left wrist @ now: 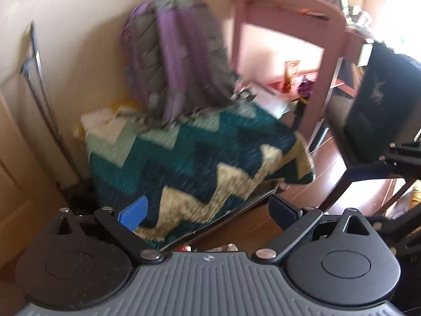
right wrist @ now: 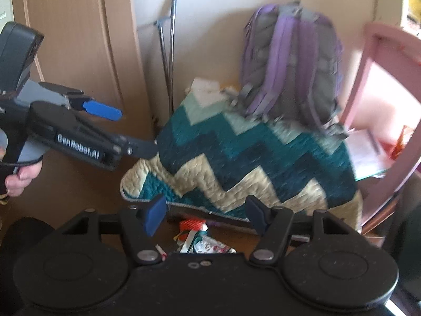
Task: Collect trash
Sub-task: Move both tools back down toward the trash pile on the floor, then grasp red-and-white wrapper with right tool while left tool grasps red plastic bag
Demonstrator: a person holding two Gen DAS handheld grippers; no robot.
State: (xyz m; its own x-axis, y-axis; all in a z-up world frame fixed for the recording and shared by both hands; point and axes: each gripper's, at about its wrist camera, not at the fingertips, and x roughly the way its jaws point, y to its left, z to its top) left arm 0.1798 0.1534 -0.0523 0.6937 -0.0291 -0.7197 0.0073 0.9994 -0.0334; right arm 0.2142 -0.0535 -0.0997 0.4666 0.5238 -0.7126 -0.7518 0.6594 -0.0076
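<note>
Nothing is collected yet: your left tool [left wrist: 208, 214] and right tool [right wrist: 206, 214] both stand wide and empty, while the crumpled red-and-white wrappers [right wrist: 202, 239] lie on the brown floor [left wrist: 250, 226] beside the teal zigzag quilt [right wrist: 252, 163]

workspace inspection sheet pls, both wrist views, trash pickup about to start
surface: dark wooden floor, partly hidden by the quilt
job's things: small heap of wrappers with an orange-red piece on the floor, just ahead of the right claw; nothing held yet
clutter: teal and cream zigzag quilt draped over something unseen; purple and grey backpack standing on it against the wall; papers beside it
grippers: left claw open, nothing between its pads; right claw open, empty
cables: thin black cord by the hand holding the left claw
surroundings: cream wall, wooden door, pink furniture frame, dark chair
</note>
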